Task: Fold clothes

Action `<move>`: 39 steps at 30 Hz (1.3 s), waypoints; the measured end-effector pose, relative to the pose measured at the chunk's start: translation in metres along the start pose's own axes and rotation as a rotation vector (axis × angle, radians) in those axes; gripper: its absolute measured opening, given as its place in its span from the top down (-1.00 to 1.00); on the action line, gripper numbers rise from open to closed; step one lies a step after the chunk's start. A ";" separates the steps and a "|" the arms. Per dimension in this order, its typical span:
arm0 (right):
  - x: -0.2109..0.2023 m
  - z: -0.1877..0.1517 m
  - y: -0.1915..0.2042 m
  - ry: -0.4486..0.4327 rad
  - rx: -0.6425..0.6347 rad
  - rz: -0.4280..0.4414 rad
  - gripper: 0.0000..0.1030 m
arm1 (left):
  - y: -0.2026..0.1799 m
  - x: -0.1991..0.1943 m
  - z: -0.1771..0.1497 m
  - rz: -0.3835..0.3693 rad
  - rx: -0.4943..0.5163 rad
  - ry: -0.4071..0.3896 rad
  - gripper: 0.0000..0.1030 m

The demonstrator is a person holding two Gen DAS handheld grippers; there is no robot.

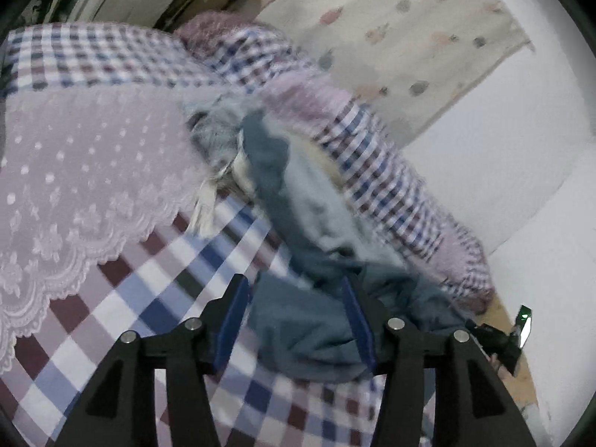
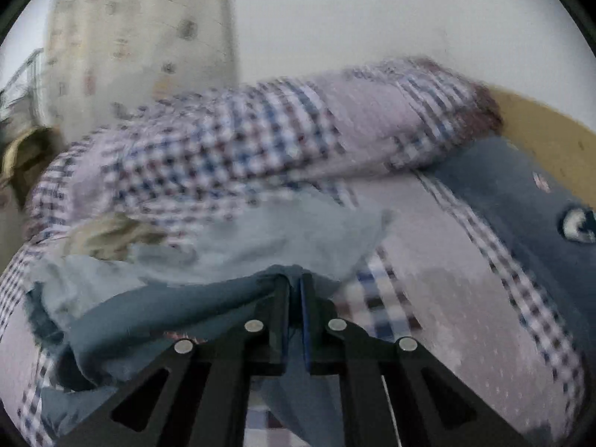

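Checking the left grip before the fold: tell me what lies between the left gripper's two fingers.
In the left wrist view, the left gripper is open, and a bunched part of the blue-grey garment lies between its fingers, over the checked bedspread.

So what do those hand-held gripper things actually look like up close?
Both look alike. The left hand-held gripper has two black angular arms with triangular cut-outs, round silver pivot bolts, and flat blue pads lining the inner faces of its fingers. The right hand-held gripper shows the same black frame, silver bolts and blue lining. No cables, sleeves or hands show in either view.
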State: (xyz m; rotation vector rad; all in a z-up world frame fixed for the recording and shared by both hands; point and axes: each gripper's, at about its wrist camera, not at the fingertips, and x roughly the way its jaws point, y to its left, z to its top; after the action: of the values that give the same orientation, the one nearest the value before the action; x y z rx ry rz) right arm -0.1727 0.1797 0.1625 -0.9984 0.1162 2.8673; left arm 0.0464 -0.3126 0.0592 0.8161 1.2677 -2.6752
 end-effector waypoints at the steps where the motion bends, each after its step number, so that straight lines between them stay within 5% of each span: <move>1: 0.003 -0.005 -0.006 0.014 0.017 -0.004 0.84 | -0.001 0.005 -0.002 0.008 0.009 0.025 -0.07; 5: -0.010 -0.029 -0.023 0.005 0.081 0.012 0.62 | -0.003 0.023 -0.012 0.039 0.045 0.125 -0.07; 10: -0.054 -0.071 -0.030 -0.019 0.132 0.155 0.29 | 0.001 0.040 -0.017 -0.008 0.017 0.189 -0.07; 20: -0.122 -0.174 -0.032 0.014 0.148 0.339 0.13 | 0.008 0.069 -0.017 -0.042 -0.091 0.252 -0.06; 21: -0.124 -0.181 -0.031 0.020 0.145 0.348 0.12 | 0.007 0.070 -0.018 -0.036 -0.087 0.252 -0.03; 22: -0.124 -0.188 -0.029 0.033 0.139 0.361 0.10 | 0.005 0.070 -0.019 -0.042 -0.091 0.254 0.24; 23: -0.123 -0.193 -0.025 0.049 0.128 0.378 0.10 | 0.003 0.074 -0.021 -0.067 -0.102 0.273 0.62; 26: -0.121 -0.207 -0.003 0.071 0.053 0.431 0.10 | -0.010 0.072 -0.026 -0.104 -0.086 0.287 0.89; 34: -0.145 -0.241 0.080 0.031 -0.179 0.570 0.06 | -0.091 0.048 -0.042 -0.399 0.066 0.364 0.94; 39: -0.159 -0.262 0.131 0.002 -0.322 0.646 0.02 | -0.104 0.045 -0.051 -0.442 0.102 0.402 0.94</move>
State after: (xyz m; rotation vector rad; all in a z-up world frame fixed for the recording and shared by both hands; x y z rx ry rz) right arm 0.0965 0.0109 0.0617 -1.1966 -0.0348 3.5577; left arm 0.0009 -0.1993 0.0835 1.2725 1.5631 -3.0412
